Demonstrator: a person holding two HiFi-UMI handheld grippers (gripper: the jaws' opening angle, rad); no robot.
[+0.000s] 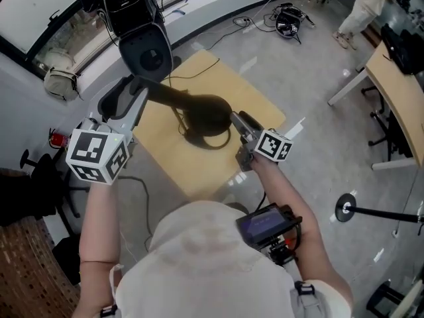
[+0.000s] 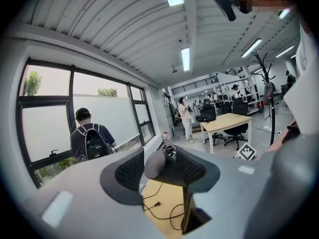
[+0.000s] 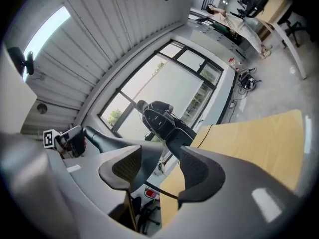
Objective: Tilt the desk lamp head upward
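The black desk lamp stands on a small wooden table [image 1: 199, 167]. Its round base [image 1: 207, 119] is mid-table and its head [image 1: 147, 53] rises toward the window. My left gripper [image 1: 126, 101] is at the lamp's curved arm [image 1: 165, 95]; in the left gripper view its jaws [image 2: 160, 169] stand open around a rounded grey part of the lamp [image 2: 154, 164]. My right gripper [image 1: 242, 130] is by the base, open. In the right gripper view [image 3: 159, 171] the dark arm [image 3: 99, 137] runs between the pads and the head [image 3: 175, 131] lies beyond.
A power cable [image 1: 199, 78] trails over the table's far edge. A person with a backpack [image 2: 89, 139] stands at the window. Desks [image 1: 397, 91] stand at the right. A stand's round foot [image 1: 344, 208] and a cable tangle [image 1: 288, 18] lie on the floor.
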